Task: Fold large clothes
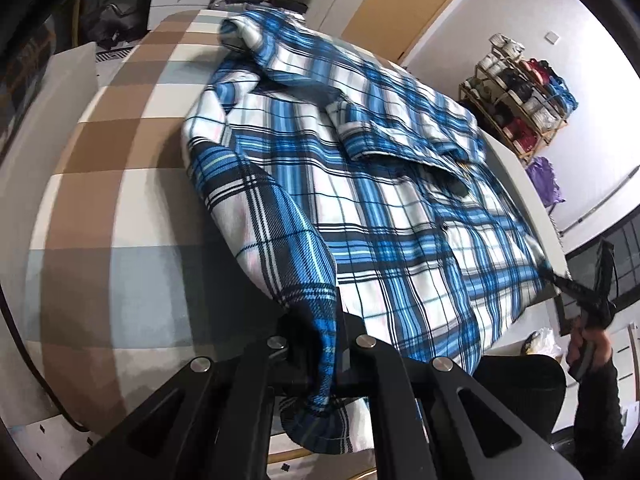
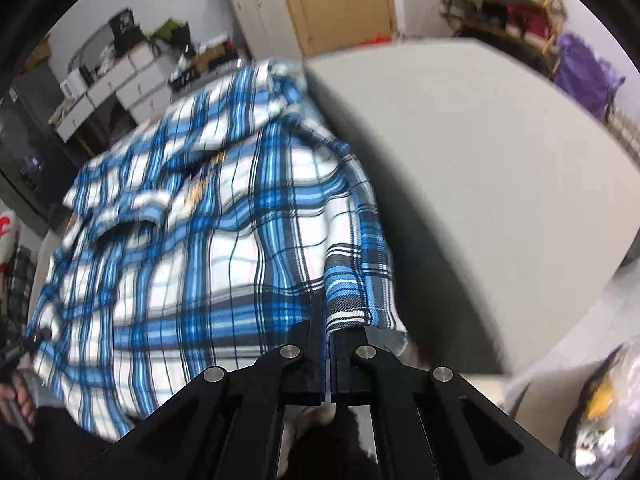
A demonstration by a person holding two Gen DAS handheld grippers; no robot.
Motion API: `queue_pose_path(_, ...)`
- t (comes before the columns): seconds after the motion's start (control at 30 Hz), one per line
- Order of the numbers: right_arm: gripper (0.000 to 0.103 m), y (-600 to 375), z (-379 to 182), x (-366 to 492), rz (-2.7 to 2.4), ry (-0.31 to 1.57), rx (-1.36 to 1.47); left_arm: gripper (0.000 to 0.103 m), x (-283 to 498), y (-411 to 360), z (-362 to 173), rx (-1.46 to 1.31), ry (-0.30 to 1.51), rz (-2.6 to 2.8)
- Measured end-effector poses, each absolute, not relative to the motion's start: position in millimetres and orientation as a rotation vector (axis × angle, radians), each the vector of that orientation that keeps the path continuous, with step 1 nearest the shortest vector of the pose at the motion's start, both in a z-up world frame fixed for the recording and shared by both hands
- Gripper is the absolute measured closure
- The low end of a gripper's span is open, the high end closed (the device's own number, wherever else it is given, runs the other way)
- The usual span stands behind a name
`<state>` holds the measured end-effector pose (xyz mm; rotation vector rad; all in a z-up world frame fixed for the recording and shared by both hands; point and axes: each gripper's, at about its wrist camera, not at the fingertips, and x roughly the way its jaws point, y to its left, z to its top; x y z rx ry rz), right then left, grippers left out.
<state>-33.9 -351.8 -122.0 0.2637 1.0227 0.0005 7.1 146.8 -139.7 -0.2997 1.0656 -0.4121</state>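
Plaid shirt hem between both tools

Bed ahead of the left claw: cover in big checks of tan, white and grey-blue, bare on that claw's outer side. Plaid shirt, blue, white and black, lies spread on it, rumpled, collar end at the far side, near hem lifted off the surface. Beyond the right claw, to its right, a plain pale grey stretch of the surface, nothing on it.
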Motion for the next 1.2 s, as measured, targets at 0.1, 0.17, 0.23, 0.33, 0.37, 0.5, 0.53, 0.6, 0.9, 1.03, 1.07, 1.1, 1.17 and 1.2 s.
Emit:
queue_pose_path(0.1, 0.102, -346.2, -132.2, -29.6, 0.039, 1.103, 0.236, 0.103, 11.1, 152.4, -141.6, -0.298, 1.077, -0.400)
queue_pose_path(0.17, 0.095, -344.5, -134.8, -25.5, 0.044, 1.129, 0.211, 0.103, 11.0, 150.5, -142.8, -0.285, 1.082, -0.397)
queue_pose_path(0.23, 0.077, -348.0, -138.1, -24.8, 0.052, 1.183, 0.197, 0.103, 10.9, 148.7, -141.6, -0.269, 1.078, -0.392)
queue_pose_path(0.33, 0.051, -364.3, -141.6, -33.1, 0.051, 1.218, 0.211, 0.103, 9.8, 142.8, -139.7, -0.262, 1.069, -0.403)
queue_pose_path(0.37, 0.049, -367.6, -140.3, -35.0, 0.046, 1.210, 0.205, 0.103, 10.1, 142.3, -140.2, -0.261, 1.070, -0.405)
queue_pose_path(0.5, 0.031, -383.2, -136.6, -36.5, 0.093, 1.151, 0.278, 0.103, 11.5, 145.4, -142.3, -0.281, 1.076, -0.411)
queue_pose_path(0.53, 0.031, -386.0, -139.0, -31.3, 0.124, 1.138, 0.330, 0.103, 10.6, 145.8, -142.4, -0.286, 1.077, -0.411)
queue_pose_path(0.6, 0.032, -387.3, -143.9, -27.0, 0.143, 1.134, 0.385, 0.103, 11.1, 148.1, -143.8, -0.296, 1.084, -0.406)
queue_pose_path(0.9, 0.033, -376.9, -154.2, -9.1, 0.009, 1.161, 0.285, 0.103, 8.7, 151.8, -144.2, -0.313, 1.086, -0.412)
queue_pose_path(1.03, 0.022, -372.4, -157.5, -4.5, -0.007, 1.167, 0.267, 0.103, 8.4, 151.5, -144.6, -0.314, 1.088, -0.415)
queue_pose_path(1.07, 0.022, -372.2, -160.0, -2.3, 0.005, 1.174, 0.281, 0.103, 8.5, 151.0, -145.2, -0.312, 1.093, -0.417)
queue_pose_path(1.1, 0.022, -373.4, -162.6, 0.0, 0.026, 1.180, 0.304, 0.103, 9.2, 151.1, -146.1, -0.309, 1.098, -0.417)
queue_pose_path(1.17, 0.024, -378.2, -166.7, 1.0, 0.049, 1.183, 0.354, 0.103, 9.5, 150.1, -147.5, -0.301, 1.108, -0.416)
queue_pose_path(1.2, 0.032, -379.8, -167.0, -1.1, 0.054, 1.180, 0.374, 0.103, 9.6, 150.1, -147.7, -0.298, 1.109, -0.415)
